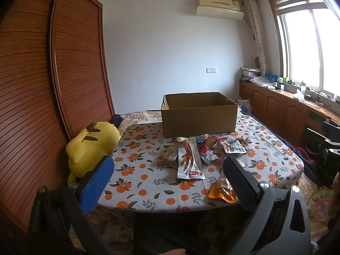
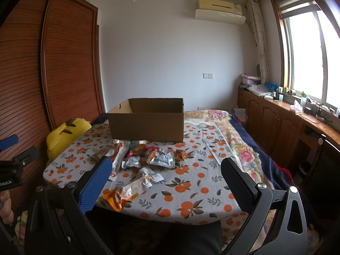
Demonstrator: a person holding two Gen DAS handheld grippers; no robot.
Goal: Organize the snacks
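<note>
An open cardboard box (image 1: 198, 123) (image 2: 146, 125) stands at the far side of a table covered with an orange-print cloth (image 1: 148, 182) (image 2: 191, 182). Several snack packets lie in front of it: a long silver pack (image 1: 189, 161), an orange pouch (image 1: 222, 191) (image 2: 119, 197) near the front edge, a clear foil pack (image 1: 233, 146) (image 2: 160, 159). My left gripper (image 1: 167, 174) hovers open over the table's near edge, empty. My right gripper (image 2: 166, 176) is also open and empty, held off the near edge.
A yellow plush toy (image 1: 91, 146) (image 2: 63, 133) sits at the table's left side against a wooden wardrobe (image 1: 53, 85). A bed with floral bedding (image 2: 244, 148) lies to the right, with wooden cabinets (image 2: 276, 119) under the window beyond. A hand holds the left gripper's handle (image 2: 8, 170).
</note>
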